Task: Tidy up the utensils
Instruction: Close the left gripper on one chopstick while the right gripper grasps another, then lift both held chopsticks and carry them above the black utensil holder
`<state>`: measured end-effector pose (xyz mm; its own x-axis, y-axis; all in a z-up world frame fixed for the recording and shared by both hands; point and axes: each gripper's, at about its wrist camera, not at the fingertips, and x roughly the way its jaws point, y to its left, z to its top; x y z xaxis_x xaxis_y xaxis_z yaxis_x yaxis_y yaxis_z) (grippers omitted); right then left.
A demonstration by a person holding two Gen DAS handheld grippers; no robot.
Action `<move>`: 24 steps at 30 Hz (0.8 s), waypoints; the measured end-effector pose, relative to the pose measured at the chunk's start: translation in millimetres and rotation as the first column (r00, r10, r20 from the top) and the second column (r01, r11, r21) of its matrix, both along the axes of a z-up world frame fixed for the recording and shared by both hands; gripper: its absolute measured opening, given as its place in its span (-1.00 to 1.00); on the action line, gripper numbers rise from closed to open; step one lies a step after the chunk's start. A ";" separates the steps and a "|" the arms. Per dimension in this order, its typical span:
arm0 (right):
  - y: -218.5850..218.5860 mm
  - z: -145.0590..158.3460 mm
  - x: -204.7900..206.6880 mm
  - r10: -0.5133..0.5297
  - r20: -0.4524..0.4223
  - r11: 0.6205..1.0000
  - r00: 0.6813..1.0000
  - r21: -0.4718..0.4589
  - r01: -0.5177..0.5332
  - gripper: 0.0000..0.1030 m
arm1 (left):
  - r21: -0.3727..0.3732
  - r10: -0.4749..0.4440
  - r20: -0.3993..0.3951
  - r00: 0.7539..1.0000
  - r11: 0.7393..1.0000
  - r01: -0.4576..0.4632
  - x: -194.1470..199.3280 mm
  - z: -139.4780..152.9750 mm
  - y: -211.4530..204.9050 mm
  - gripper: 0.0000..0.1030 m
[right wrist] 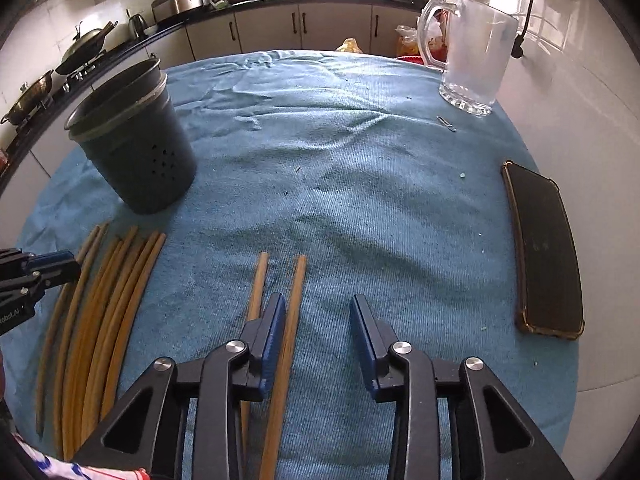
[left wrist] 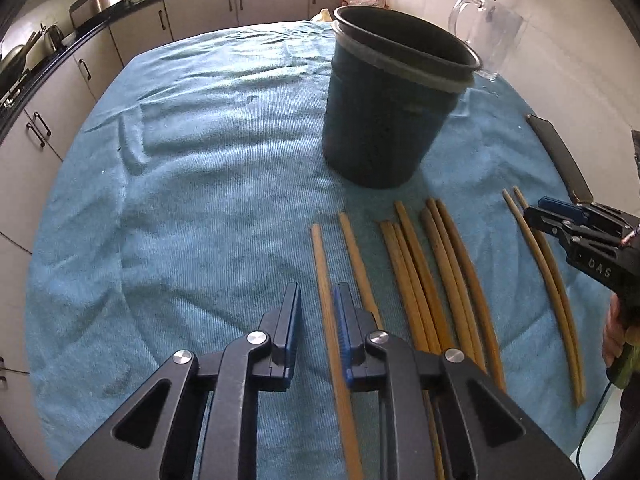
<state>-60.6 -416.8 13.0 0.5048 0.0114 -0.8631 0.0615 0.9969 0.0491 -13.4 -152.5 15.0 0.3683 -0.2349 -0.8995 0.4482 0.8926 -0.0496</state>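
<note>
Chopsticks (left wrist: 436,276) lie flat on the blue cloth (left wrist: 208,168), in front of the dark bin (left wrist: 384,112). Their long sides run from the near edge toward the bin, almost side by side. They are thin, long and light brown, like wood. Most sit in a tight bunch. Two lie a bit apart on one side (left wrist: 344,276), and a pair (right wrist: 280,320) lies apart on the other side.

The left claw (left wrist: 319,320) is spread open above the cloth. One stick shows between its blue pads, but it holds nothing. The right claw (right wrist: 318,332) is spread wide and holds nothing too. One stick of the pair runs just inside its left pad. A phone (right wrist: 548,256) lies near the cloth edge, and a clear jug (right wrist: 472,52) stands at the back.
</note>
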 end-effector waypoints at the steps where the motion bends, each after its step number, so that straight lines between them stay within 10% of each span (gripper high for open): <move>1: 0.2 0.1 1.1 0.000 -0.005 1.000 1.000 -0.001 0.000 -0.31 | 0.012 -0.006 0.004 1.000 1.000 0.006 3.0 -0.1 -3.4 -0.68; 14: 2.5 6.5 11.9 -0.030 0.022 0.999 0.999 0.021 0.029 -0.89 | -0.030 0.004 0.085 0.996 1.000 -0.001 9.7 9.0 2.1 -0.91; 24: -0.6 94.6 -59.1 -0.082 0.290 0.991 0.954 0.124 0.048 -0.89 | -0.205 0.055 0.283 0.957 0.979 0.005 -55.6 107.0 50.2 -0.91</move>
<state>-119.7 -417.4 107.6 0.7386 0.0596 -0.6715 0.0918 0.9779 0.1878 -69.0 -102.3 122.0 0.6111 -0.3876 -0.6902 0.4476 0.8883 -0.1025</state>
